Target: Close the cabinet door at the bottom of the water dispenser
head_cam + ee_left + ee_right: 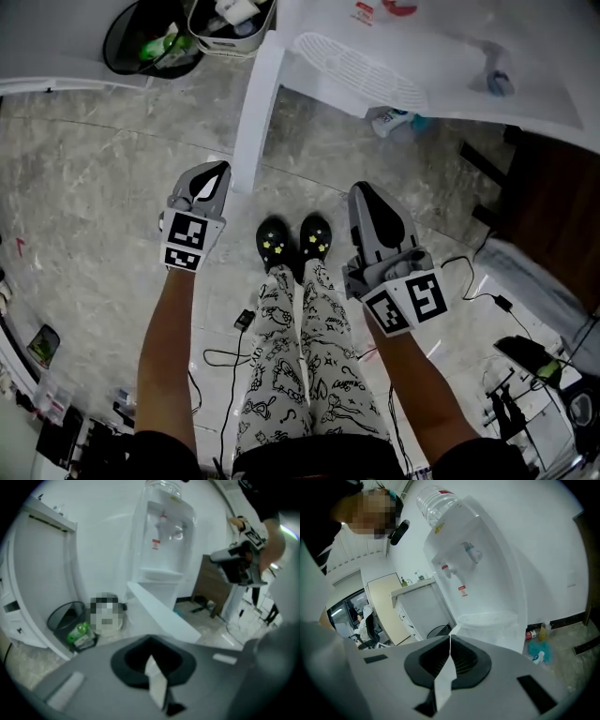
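The white water dispenser (412,66) stands at the top of the head view, with a bottle on top in the left gripper view (161,536). Its bottom cabinet door (255,122) stands open, swung out over the floor toward me. My left gripper (217,171) is shut and empty, its tip just left of the door's free edge; I cannot tell if it touches. The open door (159,613) lies ahead of the left gripper (151,660). My right gripper (364,192) is shut and empty, right of the door, pointing at the dispenser (473,573).
A black mesh bin (150,37) and a white basket (230,23) stand left of the dispenser. Small bottles (394,120) lie on the floor under its right side. Dark wooden furniture (553,206) is at the right, with cables (478,281) on the marble floor.
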A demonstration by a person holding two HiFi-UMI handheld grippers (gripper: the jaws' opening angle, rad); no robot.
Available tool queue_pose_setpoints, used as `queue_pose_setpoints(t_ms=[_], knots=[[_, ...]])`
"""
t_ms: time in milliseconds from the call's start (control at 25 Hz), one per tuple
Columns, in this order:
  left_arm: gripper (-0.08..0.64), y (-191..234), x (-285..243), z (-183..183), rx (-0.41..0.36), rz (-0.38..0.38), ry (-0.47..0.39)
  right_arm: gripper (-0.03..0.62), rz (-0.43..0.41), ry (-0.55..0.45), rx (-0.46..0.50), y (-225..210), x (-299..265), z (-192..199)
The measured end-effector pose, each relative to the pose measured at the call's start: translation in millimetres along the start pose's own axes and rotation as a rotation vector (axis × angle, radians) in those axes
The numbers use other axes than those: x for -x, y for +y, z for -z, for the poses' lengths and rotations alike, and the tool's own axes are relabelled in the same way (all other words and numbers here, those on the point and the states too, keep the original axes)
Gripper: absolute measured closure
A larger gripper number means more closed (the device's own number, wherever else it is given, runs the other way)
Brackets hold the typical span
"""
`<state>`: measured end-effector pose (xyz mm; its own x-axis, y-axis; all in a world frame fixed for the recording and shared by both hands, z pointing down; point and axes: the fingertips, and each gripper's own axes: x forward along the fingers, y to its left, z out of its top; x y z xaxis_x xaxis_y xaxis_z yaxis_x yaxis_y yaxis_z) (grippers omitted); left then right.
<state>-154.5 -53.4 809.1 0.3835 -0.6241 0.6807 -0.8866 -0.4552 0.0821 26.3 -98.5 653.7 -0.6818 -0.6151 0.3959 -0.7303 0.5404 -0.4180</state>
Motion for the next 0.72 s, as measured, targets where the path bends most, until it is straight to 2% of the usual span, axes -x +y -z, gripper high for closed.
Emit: queue_pose_setpoints(t_ms=[240, 520, 720], knots=[[0.565, -71.7, -46.2, -40.3, -0.005, 0.126, -0.05, 0.575, 0.032, 0.0, -0.036, -13.2, 9.2, -7.5], [0.565, -109.3, -110.7, -101.0, 0.13, 0.138, -0.124, 0.575, 0.078, -0.018, -0.091, -32.1, 21.5, -26.2], [0.561, -121.6, -142.7, -130.8, 0.114, 0.177, -0.132, 0.575, 0.096, -0.007, -0.118, -30.7, 23.7, -29.6]])
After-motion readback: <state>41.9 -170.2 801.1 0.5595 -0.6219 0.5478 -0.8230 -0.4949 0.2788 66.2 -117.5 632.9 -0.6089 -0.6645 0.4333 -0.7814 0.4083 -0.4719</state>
